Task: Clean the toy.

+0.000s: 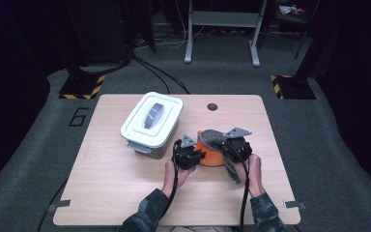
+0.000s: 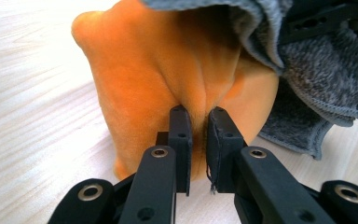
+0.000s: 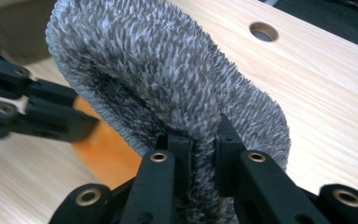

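Observation:
An orange cloth (image 1: 210, 153) lies bunched near the middle of the wooden table (image 1: 125, 183), with a grey fluffy cloth (image 1: 214, 136) draped over its top. My left gripper (image 1: 193, 155) sits at the orange cloth's left side, shut on a pinched fold of that orange cloth (image 2: 168, 70); the left gripper (image 2: 199, 135) has its pads pressing the fabric. My right gripper (image 1: 228, 145) is on the right, shut on the grey cloth (image 3: 168, 79), and the right gripper (image 3: 200, 149) has the pile squeezed between its jaws. The grey cloth (image 2: 317, 70) hangs beside the orange one.
A white lidded box (image 1: 151, 122) with a grey handle stands at the back left of the table, close to the left gripper. A round hole (image 1: 212, 107) marks the tabletop's far middle. The table stands on grey carpet (image 1: 319, 125).

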`<action>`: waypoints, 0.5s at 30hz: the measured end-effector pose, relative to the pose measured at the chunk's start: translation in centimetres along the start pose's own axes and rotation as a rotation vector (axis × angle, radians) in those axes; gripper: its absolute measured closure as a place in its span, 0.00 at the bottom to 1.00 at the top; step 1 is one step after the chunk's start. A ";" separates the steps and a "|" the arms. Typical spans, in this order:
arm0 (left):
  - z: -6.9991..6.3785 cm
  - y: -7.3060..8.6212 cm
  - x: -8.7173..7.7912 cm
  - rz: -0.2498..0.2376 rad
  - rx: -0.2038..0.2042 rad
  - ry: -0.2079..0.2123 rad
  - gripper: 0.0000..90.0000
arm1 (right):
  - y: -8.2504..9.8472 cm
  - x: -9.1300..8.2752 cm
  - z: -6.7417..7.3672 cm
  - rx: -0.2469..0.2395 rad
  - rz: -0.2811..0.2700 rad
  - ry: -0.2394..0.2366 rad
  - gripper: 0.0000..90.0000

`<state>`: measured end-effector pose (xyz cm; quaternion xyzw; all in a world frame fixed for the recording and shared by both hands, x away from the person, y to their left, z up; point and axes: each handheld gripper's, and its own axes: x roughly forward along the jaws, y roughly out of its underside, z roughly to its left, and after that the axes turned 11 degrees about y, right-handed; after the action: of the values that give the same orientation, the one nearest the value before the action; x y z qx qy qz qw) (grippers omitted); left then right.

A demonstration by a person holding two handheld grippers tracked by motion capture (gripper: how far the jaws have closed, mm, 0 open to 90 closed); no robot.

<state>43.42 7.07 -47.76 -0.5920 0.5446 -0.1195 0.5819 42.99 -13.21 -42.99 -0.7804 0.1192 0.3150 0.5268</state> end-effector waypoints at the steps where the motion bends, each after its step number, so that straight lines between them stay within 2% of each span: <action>1: 0.0 0.0 0.0 -0.003 -0.002 -0.002 0.90 | 0.1 0.1 -0.2 -0.001 -0.002 0.007 0.90; 5: 0.1 0.1 0.0 -0.002 -0.004 -0.003 0.90 | 0.8 0.2 -1.1 0.020 0.019 0.022 0.90; 8: 0.3 0.1 0.0 0.000 -0.002 -0.009 0.90 | 1.3 0.5 -1.6 0.033 0.052 0.059 0.90; 10: 0.3 0.2 0.0 -0.006 -0.012 -0.006 0.90 | 1.7 1.0 -2.0 0.041 0.064 0.063 0.90; 12: 0.4 0.2 0.0 -0.004 -0.012 -0.006 0.90 | 2.1 1.5 -2.3 0.052 0.096 0.080 0.90; 15: 0.4 0.2 0.0 -0.005 -0.012 -0.006 0.90 | 2.9 2.7 -3.0 0.058 0.135 0.080 0.90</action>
<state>43.60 7.38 -48.07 -0.5971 0.5421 -0.1161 0.5797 44.68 -16.70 -46.08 -0.7668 0.2017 0.3149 0.5217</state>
